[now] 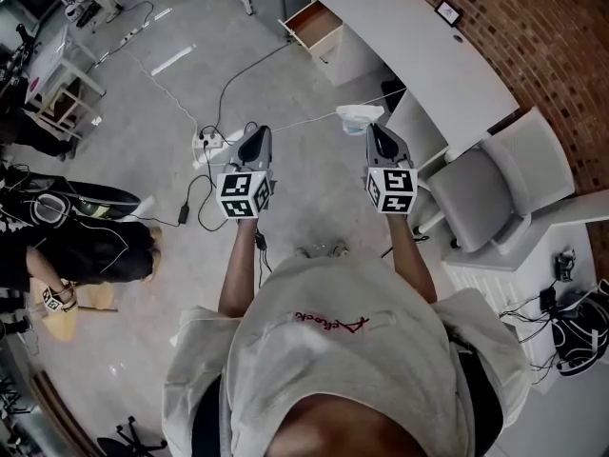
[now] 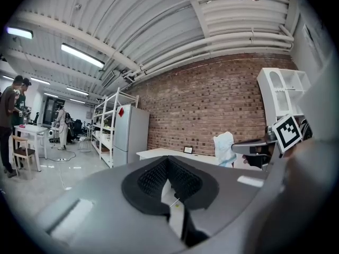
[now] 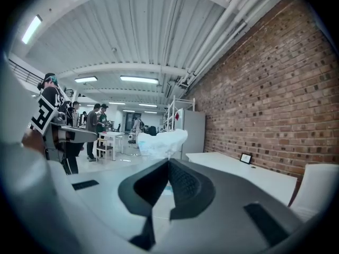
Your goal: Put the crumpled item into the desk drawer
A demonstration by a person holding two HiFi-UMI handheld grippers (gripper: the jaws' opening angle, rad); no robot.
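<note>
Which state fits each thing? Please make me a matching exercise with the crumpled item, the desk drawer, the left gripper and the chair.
1 crumpled item
2 desk drawer
3 left gripper
4 chair

A pulled open
B empty, fingers together
C held by the right gripper
D grey, beside the white desk

Pairs: 1-C, 2-A, 3-B, 4-D

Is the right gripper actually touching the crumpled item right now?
Touching. The right gripper view shows the right gripper closed on the crumpled item, which bulges out past its tips.
</note>
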